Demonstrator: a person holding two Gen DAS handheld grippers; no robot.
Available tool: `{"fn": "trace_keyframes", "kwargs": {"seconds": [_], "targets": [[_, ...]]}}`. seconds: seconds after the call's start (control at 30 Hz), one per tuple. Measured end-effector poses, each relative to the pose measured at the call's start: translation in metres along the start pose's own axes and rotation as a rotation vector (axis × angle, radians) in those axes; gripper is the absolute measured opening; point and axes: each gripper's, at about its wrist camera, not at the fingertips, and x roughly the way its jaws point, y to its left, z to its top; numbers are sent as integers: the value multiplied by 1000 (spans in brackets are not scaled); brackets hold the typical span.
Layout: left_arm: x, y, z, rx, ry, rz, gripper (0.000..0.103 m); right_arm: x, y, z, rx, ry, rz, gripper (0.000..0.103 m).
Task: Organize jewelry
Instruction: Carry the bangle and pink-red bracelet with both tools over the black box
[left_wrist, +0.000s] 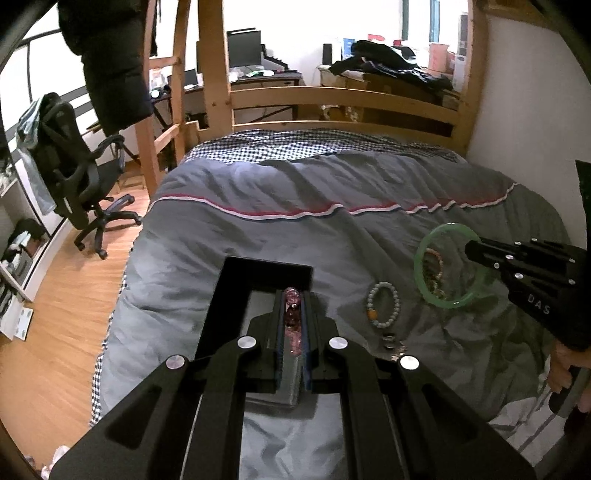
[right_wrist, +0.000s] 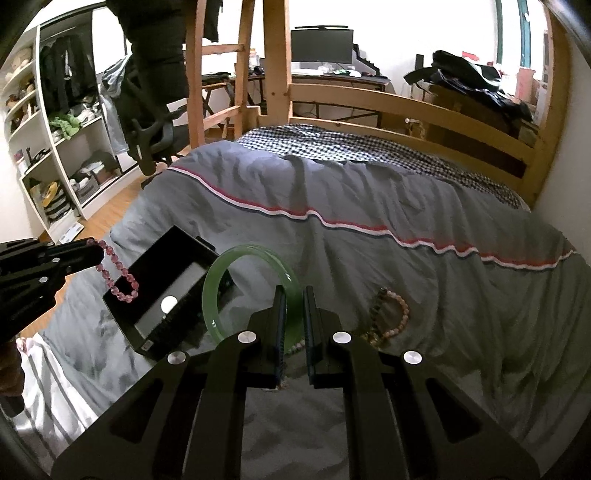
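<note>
Grey quilt (left_wrist: 280, 221) covers a wooden-framed bed (left_wrist: 332, 96). Left gripper (left_wrist: 293, 306) jaws pinch pink beads (right_wrist: 118, 273) above a black box (right_wrist: 166, 291); right gripper (right_wrist: 294, 295) jaws clamp a green bangle (left_wrist: 448, 271).

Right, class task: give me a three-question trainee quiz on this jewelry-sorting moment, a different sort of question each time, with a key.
1. True or false: the left gripper holds the pink bead bracelet above the open black box.
2. Multiple choice: the right gripper is shut on
A. a silver ring
B. the green bangle
C. a gold chain
3. Fill in: the pale bead bracelet lies on the grey ______.

Key: 1 true; 2 B; 3 duvet.
</note>
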Motion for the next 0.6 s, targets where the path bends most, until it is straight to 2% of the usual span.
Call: {"fn": "trace_keyframes", "kwargs": {"seconds": [0.37, 0.6], "targets": [[6, 30, -4, -36, 8, 39, 7, 19, 33, 11, -33, 8, 34, 10], [19, 50, -10, -83, 33, 23, 7, 40, 57, 18, -32, 19, 85, 10]]}}
